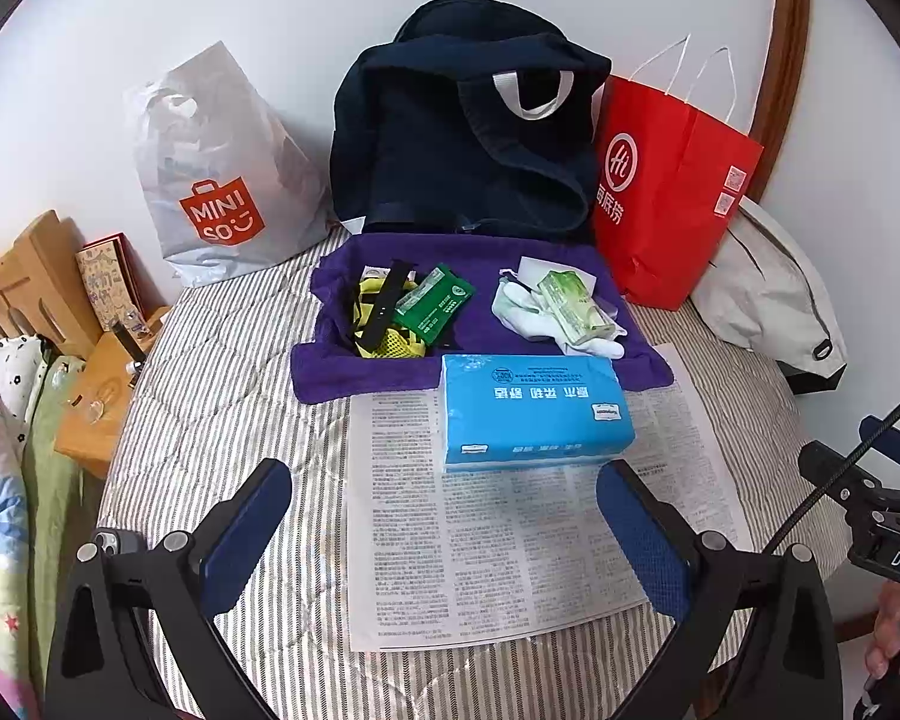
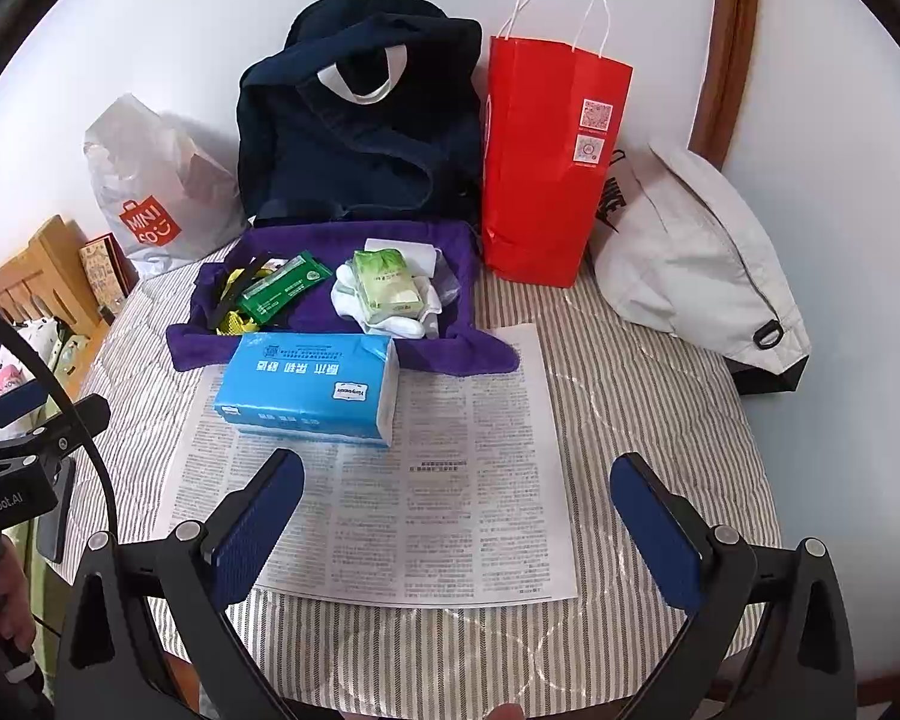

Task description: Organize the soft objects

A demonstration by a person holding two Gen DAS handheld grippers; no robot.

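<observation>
A blue tissue pack [image 1: 534, 411] [image 2: 309, 387] lies on a printed paper sheet [image 1: 510, 540] [image 2: 426, 504], its far edge on a purple towel [image 1: 342, 366] [image 2: 450, 354]. On the towel lie a green wipes pack [image 1: 432, 303] [image 2: 276, 294], a yellow-black strap bundle [image 1: 378, 324] [image 2: 234, 294], white socks [image 1: 528, 318] [image 2: 396, 318] and a light-green tissue packet [image 1: 570, 306] [image 2: 387, 285]. My left gripper [image 1: 444, 534] is open and empty, just short of the blue pack. My right gripper [image 2: 459, 525] is open and empty over the paper, right of the pack.
Along the wall stand a white Miniso bag [image 1: 222, 180] [image 2: 150, 192], a dark navy bag [image 1: 468, 132] [image 2: 360, 126], a red paper bag [image 1: 666, 192] [image 2: 546, 162] and a grey-white bag [image 1: 768, 294] [image 2: 696, 258]. Everything rests on a striped quilt [image 1: 228, 372] [image 2: 630, 360]. A wooden headboard [image 1: 30, 276] is at the left.
</observation>
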